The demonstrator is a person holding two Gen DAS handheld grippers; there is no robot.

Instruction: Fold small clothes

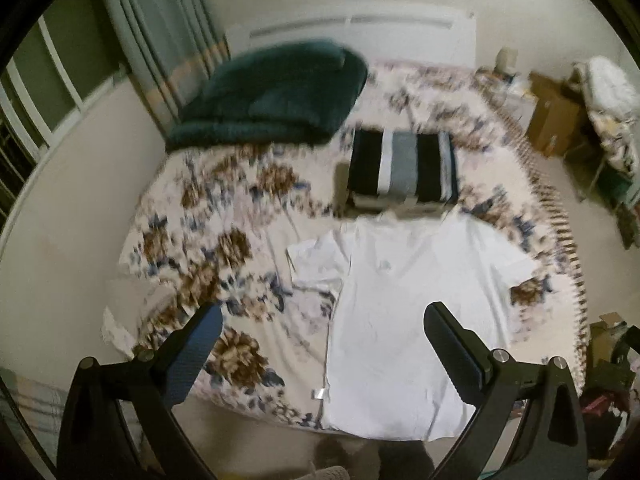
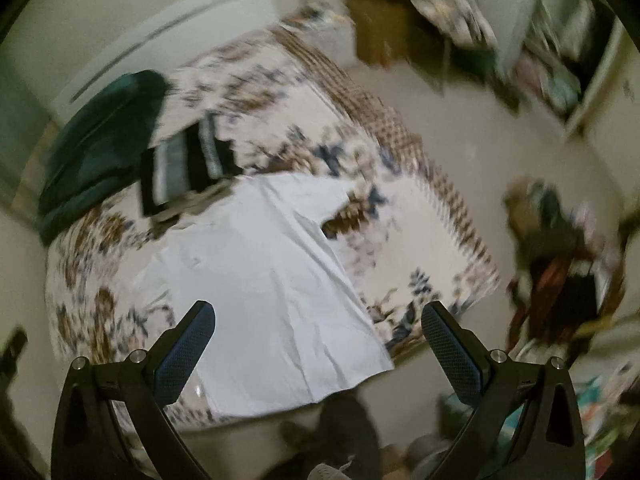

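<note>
A white short-sleeved T-shirt (image 1: 404,300) lies spread flat on the flower-patterned bed (image 1: 208,240), its hem at the near edge. My left gripper (image 1: 324,328) hovers open high above the shirt's lower left part, with nothing between its fingers. The right wrist view shows the same T-shirt (image 2: 264,280) tilted, its hem corner near the bed's front edge. My right gripper (image 2: 318,330) is open too, held well above the shirt's lower right side. A folded pile topped by a black, white and grey striped garment (image 1: 404,168) sits just beyond the shirt's collar.
A dark green folded blanket (image 1: 272,92) lies at the bed's far left by the white headboard (image 1: 352,32). A brown cardboard box (image 1: 552,112) and cluttered shelves (image 2: 560,60) stand to the right. Clothes are heaped on the floor (image 2: 560,264). A person's foot (image 2: 328,468) shows below.
</note>
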